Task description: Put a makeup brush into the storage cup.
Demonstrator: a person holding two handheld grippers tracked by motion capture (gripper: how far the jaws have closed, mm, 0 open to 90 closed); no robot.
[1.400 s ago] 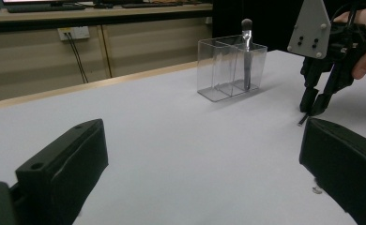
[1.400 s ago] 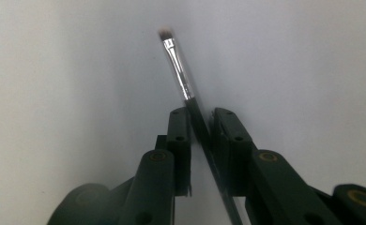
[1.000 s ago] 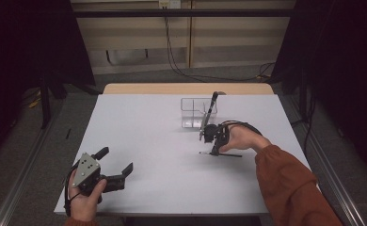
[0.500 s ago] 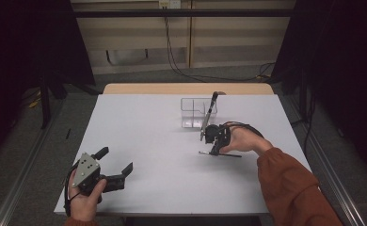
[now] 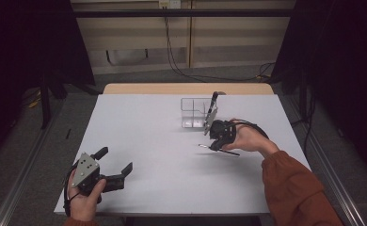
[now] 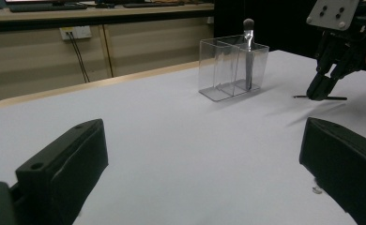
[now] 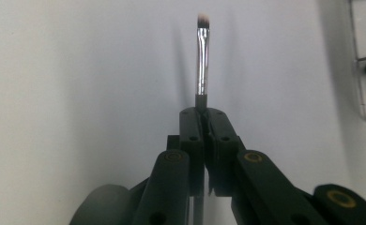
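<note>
The slim makeup brush with the black handle, silver ferrule and pale bristle tip (image 7: 202,61) is being pinched far down its handle by the right gripper (image 5: 214,143), so most of its length is sticking out unsupported — a judgement, but the likeliest trouble is the brush swivelling between the pads as the hand is tilting it upright. It could then be striking the rim of the clear plastic two-compartment organiser (image 5: 194,113) instead of dropping in, or be nudging that light box across the white table top (image 5: 163,155). A second, dark-handled brush (image 5: 213,104) is already standing in the organiser's right-hand side, and the incoming one could be knocking against it.

The right gripper is closing fully on the handle, pads pressing it from both sides, and is holding the brush roughly level just above the table, near the organiser's front.

The left gripper (image 5: 115,165) is resting well apart at the near left of the table, its jaws standing wide — nothing is lying between them, and it is touching neither brush nor box.
</note>
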